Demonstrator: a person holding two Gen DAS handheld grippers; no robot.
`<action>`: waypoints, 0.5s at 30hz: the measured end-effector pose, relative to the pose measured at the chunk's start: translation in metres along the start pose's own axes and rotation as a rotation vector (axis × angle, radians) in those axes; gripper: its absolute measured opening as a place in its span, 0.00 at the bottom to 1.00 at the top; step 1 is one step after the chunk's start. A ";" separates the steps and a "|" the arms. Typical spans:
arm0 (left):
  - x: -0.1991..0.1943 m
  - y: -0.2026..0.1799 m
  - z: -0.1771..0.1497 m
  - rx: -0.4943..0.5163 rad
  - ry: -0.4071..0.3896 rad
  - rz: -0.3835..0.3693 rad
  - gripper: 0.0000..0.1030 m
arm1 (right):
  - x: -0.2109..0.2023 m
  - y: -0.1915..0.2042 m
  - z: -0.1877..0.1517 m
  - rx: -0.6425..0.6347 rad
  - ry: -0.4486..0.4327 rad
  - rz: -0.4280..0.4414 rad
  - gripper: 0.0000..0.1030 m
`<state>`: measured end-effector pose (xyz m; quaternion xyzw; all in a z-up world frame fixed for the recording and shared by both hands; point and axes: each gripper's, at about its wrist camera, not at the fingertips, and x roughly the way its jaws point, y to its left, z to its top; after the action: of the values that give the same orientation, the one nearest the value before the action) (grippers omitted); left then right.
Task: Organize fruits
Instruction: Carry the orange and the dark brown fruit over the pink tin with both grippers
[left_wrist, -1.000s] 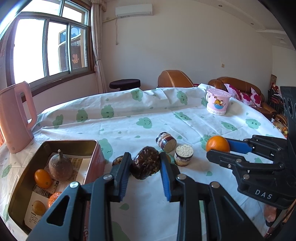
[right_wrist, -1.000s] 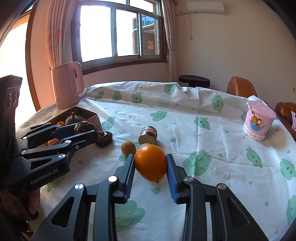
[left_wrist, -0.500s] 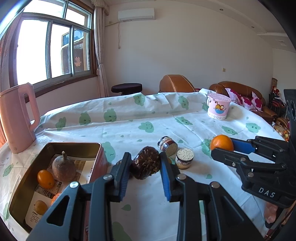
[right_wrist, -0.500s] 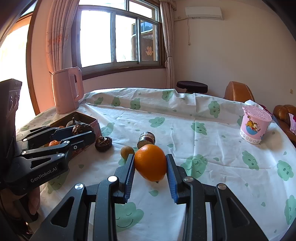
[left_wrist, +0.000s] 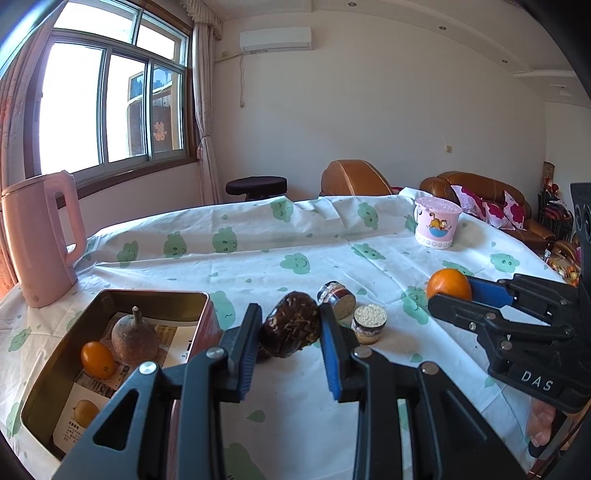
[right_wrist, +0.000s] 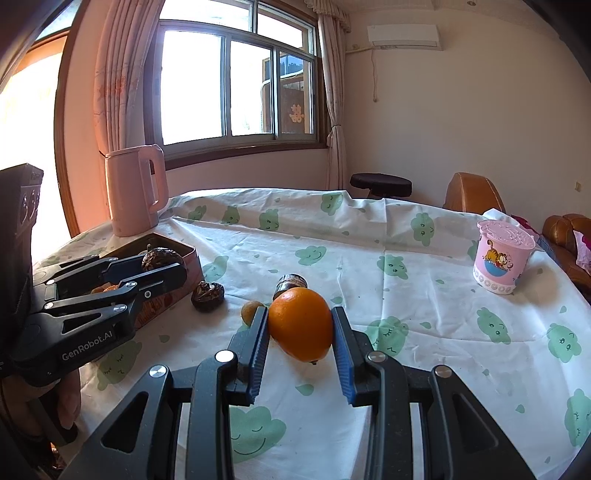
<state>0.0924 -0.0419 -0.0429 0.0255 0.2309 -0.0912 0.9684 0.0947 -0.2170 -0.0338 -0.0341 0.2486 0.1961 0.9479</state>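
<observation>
My left gripper (left_wrist: 291, 328) is shut on a dark brown wrinkled fruit (left_wrist: 290, 330) and holds it above the table, just right of a metal tin (left_wrist: 40, 387). The tin holds a brown pear-shaped fruit (left_wrist: 135, 338) and a small orange fruit (left_wrist: 96, 359). My right gripper (right_wrist: 299, 328) is shut on an orange (right_wrist: 301, 328), lifted over the cloth. In the right wrist view the left gripper (right_wrist: 162, 266) hangs beside the tin's rim (right_wrist: 186, 251). Another dark fruit (right_wrist: 208, 295) and a small yellow-brown fruit (right_wrist: 251, 310) lie on the cloth.
A pink kettle (left_wrist: 37, 240) stands at the far left behind the tin. Two small jars (left_wrist: 369, 323) (left_wrist: 338, 304) sit mid-table. A pink cartoon cup (left_wrist: 436, 227) stands at the far right. Sofas and a stool lie beyond the table.
Both grippers have risen a little with their fruits still held. The left gripper with the dark fruit sits slightly closer to the tin.
</observation>
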 end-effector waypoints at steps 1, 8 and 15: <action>-0.001 0.000 0.000 0.000 -0.003 0.000 0.32 | -0.001 0.000 0.000 0.000 -0.004 -0.001 0.34; -0.004 0.000 0.000 -0.003 -0.026 0.007 0.32 | -0.006 0.000 0.000 -0.003 -0.033 -0.007 0.34; -0.008 0.000 0.000 -0.002 -0.048 0.011 0.32 | -0.009 0.001 0.000 -0.004 -0.050 -0.012 0.34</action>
<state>0.0851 -0.0405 -0.0391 0.0236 0.2075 -0.0860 0.9742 0.0870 -0.2196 -0.0298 -0.0327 0.2241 0.1916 0.9550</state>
